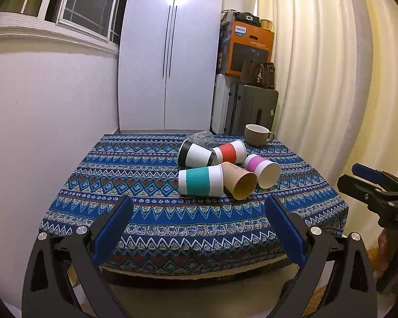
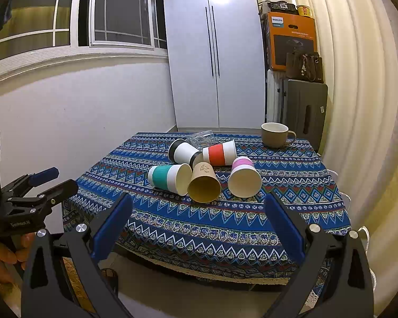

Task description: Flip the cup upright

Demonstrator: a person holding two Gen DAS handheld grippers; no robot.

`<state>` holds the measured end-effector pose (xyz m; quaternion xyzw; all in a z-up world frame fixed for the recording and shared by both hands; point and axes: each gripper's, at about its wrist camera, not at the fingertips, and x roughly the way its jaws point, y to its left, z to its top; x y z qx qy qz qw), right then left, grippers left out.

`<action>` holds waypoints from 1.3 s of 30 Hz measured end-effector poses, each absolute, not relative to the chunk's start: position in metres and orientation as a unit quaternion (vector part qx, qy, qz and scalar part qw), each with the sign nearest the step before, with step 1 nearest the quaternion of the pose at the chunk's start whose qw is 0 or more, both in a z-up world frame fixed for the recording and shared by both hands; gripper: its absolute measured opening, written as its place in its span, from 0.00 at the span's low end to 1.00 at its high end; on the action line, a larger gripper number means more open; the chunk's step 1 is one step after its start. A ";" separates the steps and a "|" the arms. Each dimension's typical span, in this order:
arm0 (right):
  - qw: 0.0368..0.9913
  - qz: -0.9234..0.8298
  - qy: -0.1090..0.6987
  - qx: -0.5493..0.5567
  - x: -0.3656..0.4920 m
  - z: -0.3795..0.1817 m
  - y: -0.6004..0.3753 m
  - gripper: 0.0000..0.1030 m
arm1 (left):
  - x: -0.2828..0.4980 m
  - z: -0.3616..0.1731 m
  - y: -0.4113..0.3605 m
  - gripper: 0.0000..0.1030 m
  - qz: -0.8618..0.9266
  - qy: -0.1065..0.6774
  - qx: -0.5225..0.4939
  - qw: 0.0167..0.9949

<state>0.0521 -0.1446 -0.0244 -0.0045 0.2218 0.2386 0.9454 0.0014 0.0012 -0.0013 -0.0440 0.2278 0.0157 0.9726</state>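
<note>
While both grippers hover short of the near table edge, the left gripper (image 1: 199,204) and the right gripper (image 2: 197,201) each hold their blue-padded jaws spread wide with nothing between them. A table (image 1: 151,212) draped in a blue patterned cloth of zigzag and diamond bands carries five paper cups lying on their sides in a touching cluster: a teal-banded cup (image 1: 200,180), a plain brown cup (image 1: 238,180), a pink-banded cup (image 1: 262,169), a red-banded cup (image 1: 229,152) and a black-banded cup (image 1: 195,155). Behind them lies a clear glass item (image 2: 201,137), indistinct, and a brown mug (image 1: 257,133) stands upright near the far right corner. Beyond the table: a white two-door wardrobe (image 1: 169,53), a window (image 2: 74,13) on the left wall, cream curtains (image 1: 318,66) on the right, and an orange carton (image 1: 248,49) stacked above a dark suitcase (image 1: 252,108).
</note>
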 end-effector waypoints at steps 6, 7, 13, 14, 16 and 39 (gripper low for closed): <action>0.945 0.238 0.224 -0.005 0.052 -0.024 -0.144 0.95 | 0.001 -0.002 0.002 0.94 0.015 0.229 -0.045 0.972; 0.945 0.238 0.224 -0.005 0.052 -0.024 -0.144 0.95 | 0.001 -0.002 0.002 0.94 0.015 0.230 -0.045 0.972; 0.945 0.239 0.224 -0.005 0.053 -0.025 -0.144 0.95 | 0.001 -0.001 0.002 0.94 0.017 0.230 -0.045 0.972; 0.945 0.238 0.224 -0.006 0.053 -0.025 -0.144 0.95 | 0.002 -0.002 0.002 0.94 0.017 0.231 -0.046 0.972; 0.945 0.238 0.226 -0.006 0.054 -0.026 -0.143 0.95 | 0.003 -0.002 0.002 0.94 0.017 0.233 -0.046 0.971; 0.944 0.237 0.230 -0.007 0.056 -0.029 -0.141 0.95 | 0.004 -0.003 0.000 0.94 0.014 0.236 -0.044 0.971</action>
